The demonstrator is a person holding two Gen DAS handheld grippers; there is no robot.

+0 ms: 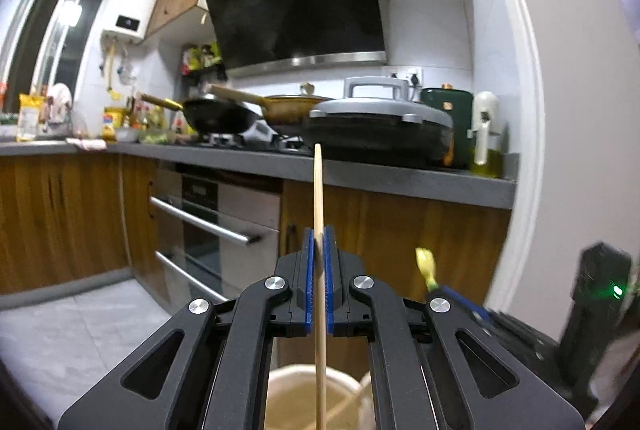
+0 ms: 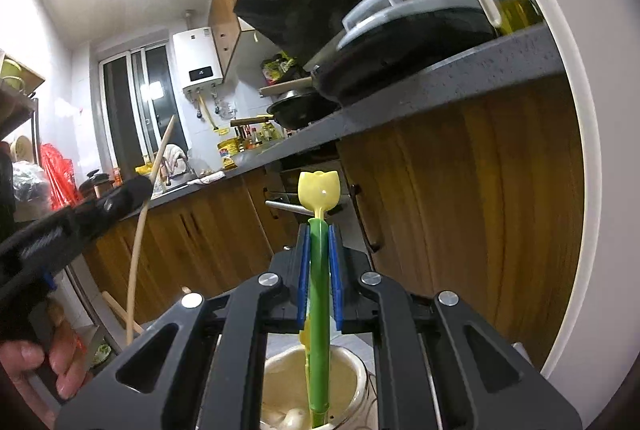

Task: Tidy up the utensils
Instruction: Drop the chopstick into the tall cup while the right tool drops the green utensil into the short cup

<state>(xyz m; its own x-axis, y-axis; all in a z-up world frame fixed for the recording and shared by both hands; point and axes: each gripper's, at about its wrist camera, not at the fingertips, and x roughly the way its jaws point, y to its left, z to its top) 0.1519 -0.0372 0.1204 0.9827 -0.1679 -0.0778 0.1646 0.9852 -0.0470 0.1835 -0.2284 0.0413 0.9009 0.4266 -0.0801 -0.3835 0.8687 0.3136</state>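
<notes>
My left gripper (image 1: pixel 319 235) is shut on a long bamboo chopstick (image 1: pixel 318 190) held upright; its lower end reaches into a cream ceramic cup (image 1: pixel 344 380) right below. My right gripper (image 2: pixel 319 230) is shut on a green-handled utensil with a yellow tulip-shaped top (image 2: pixel 319 190), held upright with its lower end inside the same cup (image 2: pixel 356 370). The left gripper (image 2: pixel 132 190) and its chopstick (image 2: pixel 138 242) also show at the left of the right wrist view. The tulip top (image 1: pixel 425 262) shows at the right of the left wrist view.
A grey counter (image 1: pixel 360 174) runs ahead with a black wok (image 1: pixel 224 114), a lidded pan (image 1: pixel 296 106), an electric griddle (image 1: pixel 380 118) and an oil bottle (image 1: pixel 486 150). Wooden cabinets and an oven (image 1: pixel 212 214) stand below. A white door frame (image 1: pixel 528 110) is at the right.
</notes>
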